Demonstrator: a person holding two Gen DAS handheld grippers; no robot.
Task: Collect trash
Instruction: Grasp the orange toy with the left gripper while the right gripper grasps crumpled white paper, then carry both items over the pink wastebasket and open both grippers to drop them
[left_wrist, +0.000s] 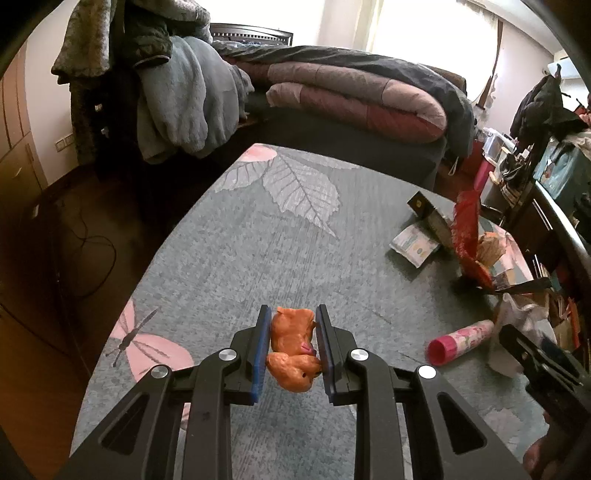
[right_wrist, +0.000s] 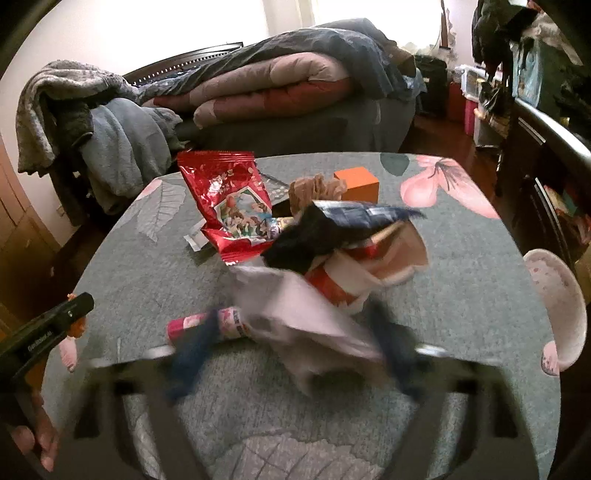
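Note:
My left gripper is shut on a crumpled orange scrap, its blue pads pressing both sides just above the tablecloth. It also shows at the left edge of the right wrist view, the left gripper there held by a hand. My right gripper is blurred; its fingers straddle a white plastic bag stuffed with wrappers, and a gap shows at the left finger. A pink tube lies beside that finger. A red snack bag and a dark blue wrapper lie behind.
An orange box stands at the far side of the table. A pink-patterned dish sits at the right edge. A small carton and a paper packet lie near the red bag. A bed with folded quilts is behind.

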